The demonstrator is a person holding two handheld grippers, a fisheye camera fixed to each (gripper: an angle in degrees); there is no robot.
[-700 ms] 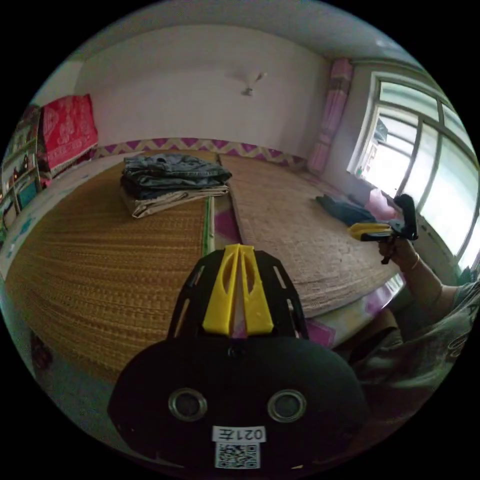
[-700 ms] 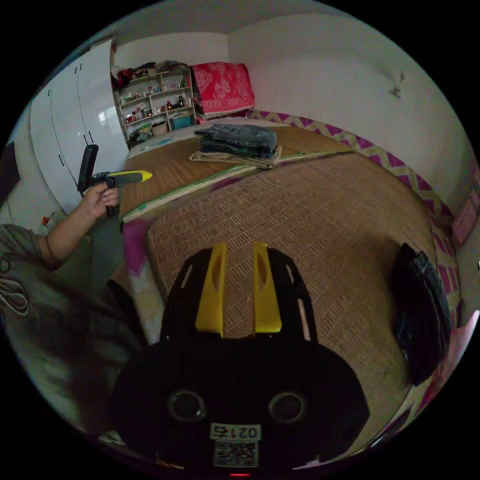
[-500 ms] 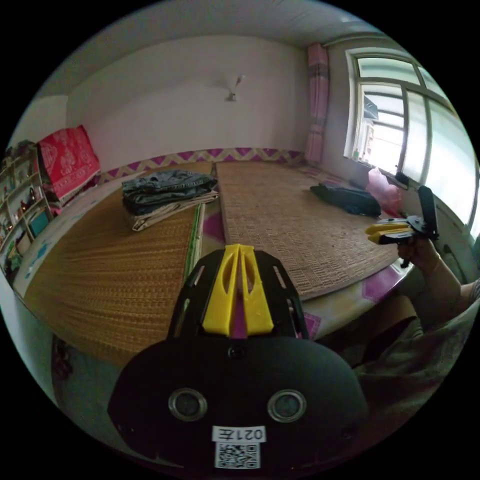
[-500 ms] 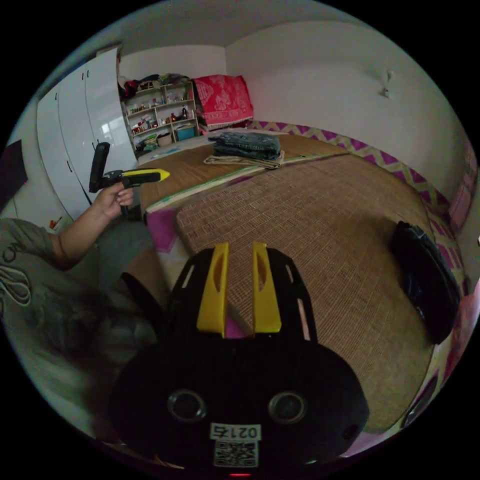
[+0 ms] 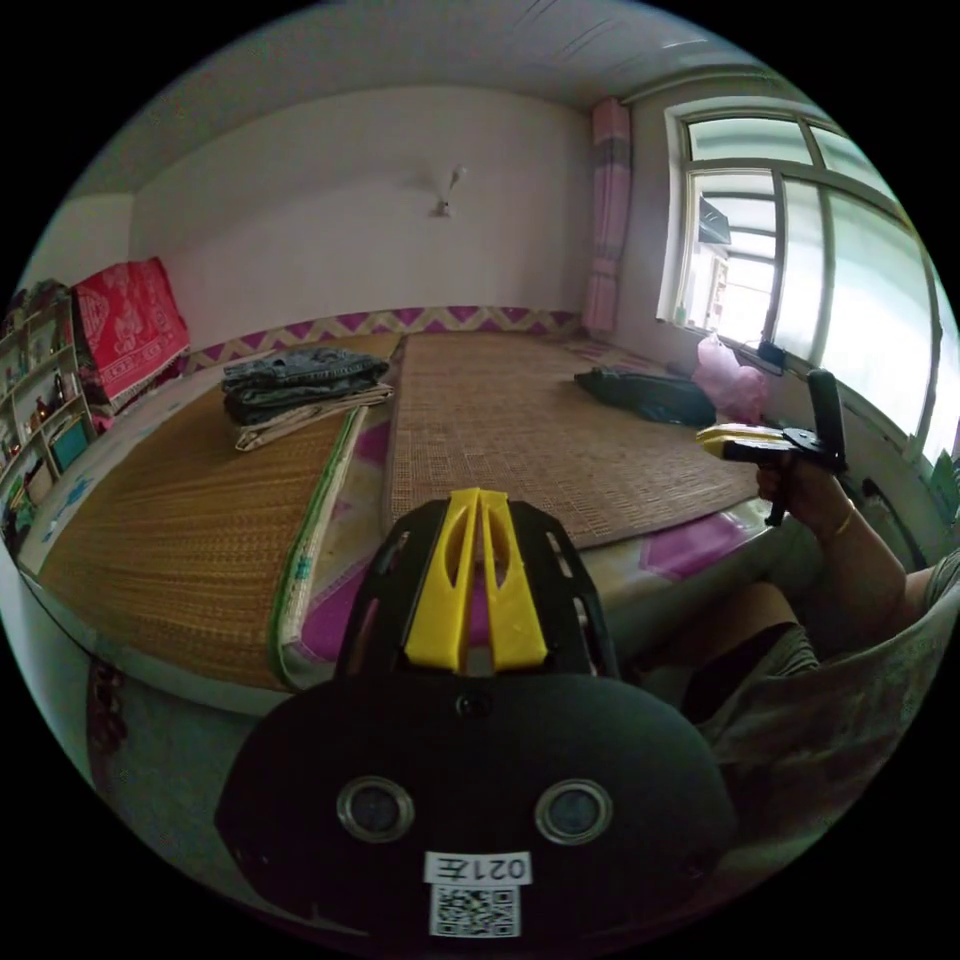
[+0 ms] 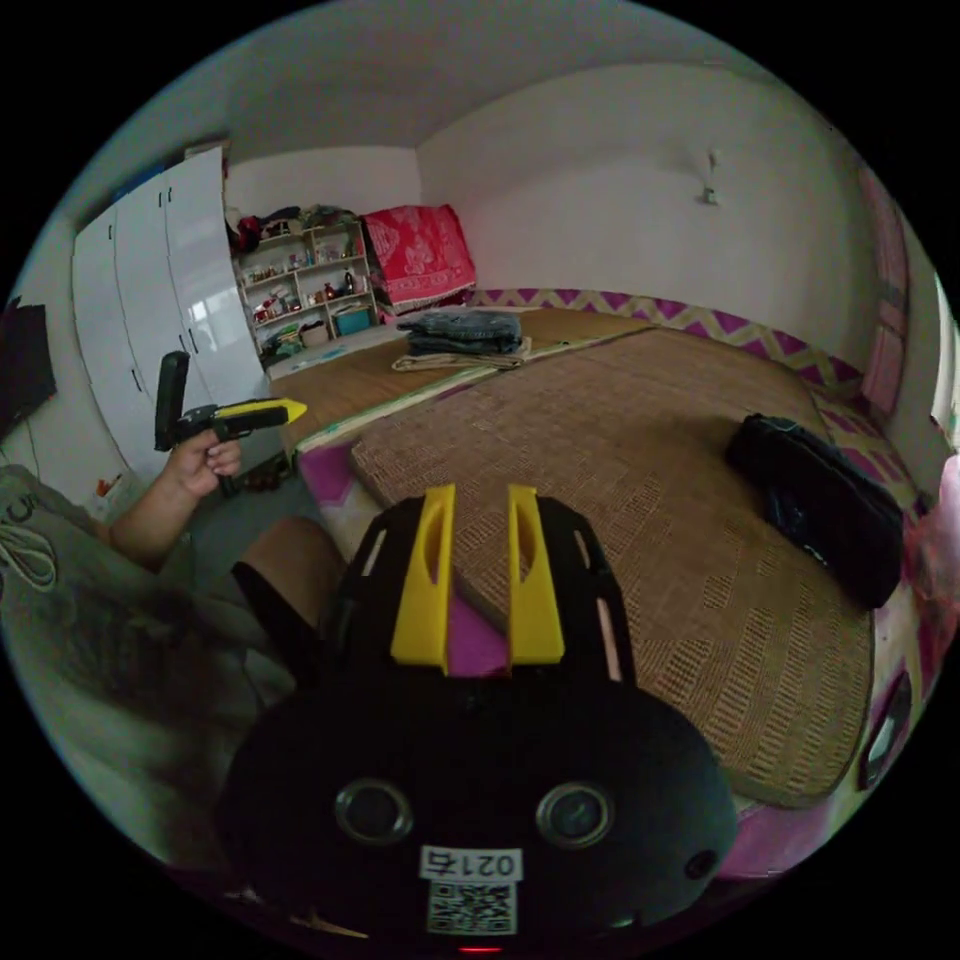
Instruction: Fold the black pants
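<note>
The left tool is held up in the air over the near edge of the bed. Its two yellow jaws are pressed close together, and there is nothing between them. In the right gripper view the left tool shows off to the side in a hand, with its yellow tip thin and closed. The right tool is also up in the air over the edge of the bed. Its jaws stand a little apart, with a gap between them, and it holds nothing. In the left gripper view the right tool is held in the other hand, out past the side of the bed. The black pants lie in a dark bundle on the brown woven mat, on the far side of the bed near the window. No tool touches them. In the right gripper view the black pants sit on the mat, well apart from both tools. A pink bag sits just beside them. A stack of folded clothes rests on the other mat, far from the pants.
</note>
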